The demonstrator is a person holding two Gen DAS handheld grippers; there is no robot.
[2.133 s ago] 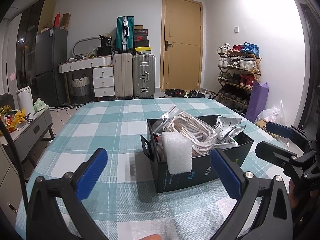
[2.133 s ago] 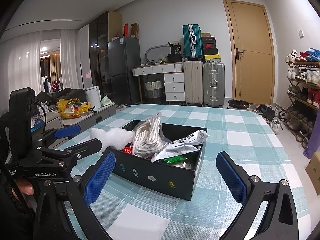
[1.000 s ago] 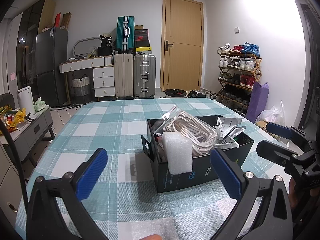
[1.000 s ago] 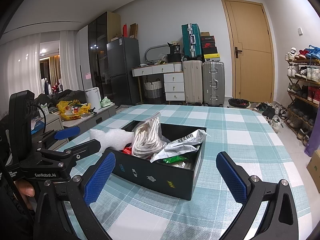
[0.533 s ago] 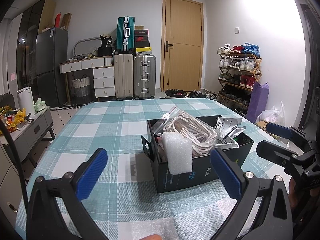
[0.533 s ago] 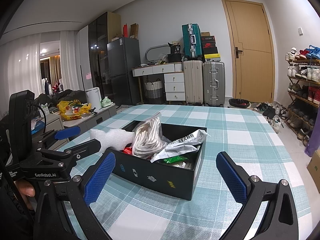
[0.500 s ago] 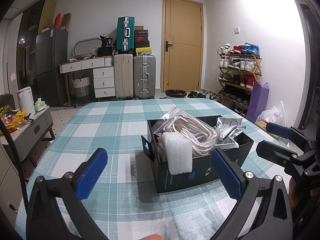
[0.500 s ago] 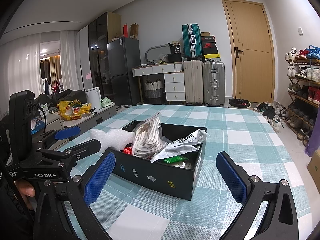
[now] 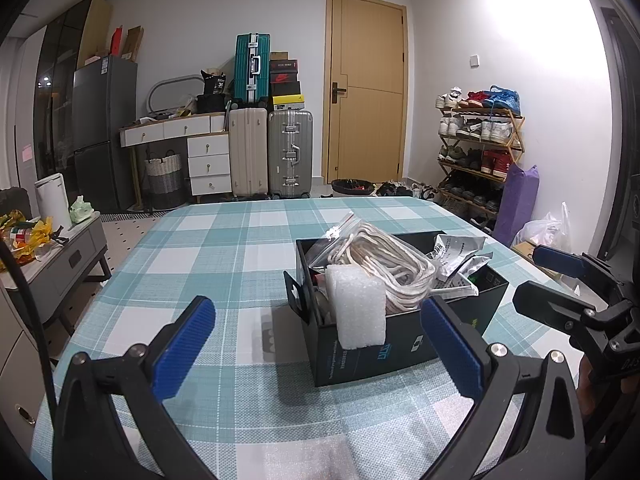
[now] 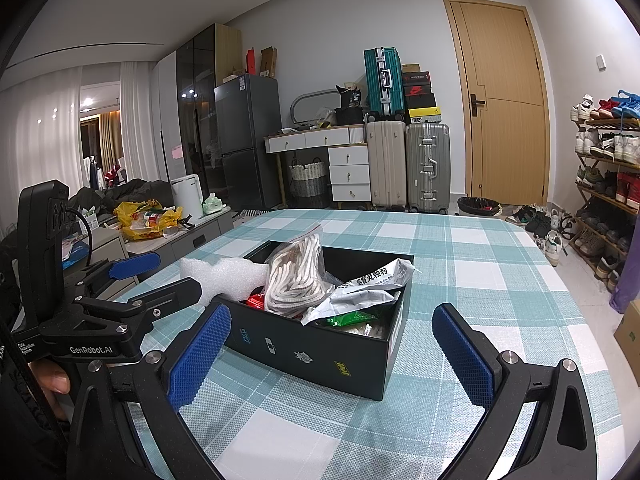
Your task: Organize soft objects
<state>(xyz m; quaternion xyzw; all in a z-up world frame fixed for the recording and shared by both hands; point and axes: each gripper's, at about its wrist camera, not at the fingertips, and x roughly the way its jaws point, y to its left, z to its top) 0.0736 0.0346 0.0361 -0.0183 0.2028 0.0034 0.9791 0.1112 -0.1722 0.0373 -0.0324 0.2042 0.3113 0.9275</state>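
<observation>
A black open box (image 9: pixel 400 350) (image 10: pixel 320 354) stands on the checked tablecloth. In it are a white foam block (image 9: pixel 356 310) (image 10: pixel 224 274) leaning over the near end, a bag of white rope (image 9: pixel 384 260) (image 10: pixel 296 276), a silver pouch (image 9: pixel 456 254) (image 10: pixel 368 286) and a green packet (image 10: pixel 346 320). My left gripper (image 9: pixel 320 350) is open and empty, in front of the box's foam end. My right gripper (image 10: pixel 330 354) is open and empty, facing the box's long side. Each gripper also shows in the other view: the right (image 9: pixel 560 280), the left (image 10: pixel 156 276).
The teal checked table (image 9: pixel 224 248) (image 10: pixel 480 264) reaches far behind the box. A grey cabinet (image 9: pixel 68 260) with yellow bags stands off the left edge. Suitcases (image 9: pixel 268 152), a door and a shoe rack (image 9: pixel 476 160) line the far wall.
Nothing has visibly changed; both grippers hold still and open around the box.
</observation>
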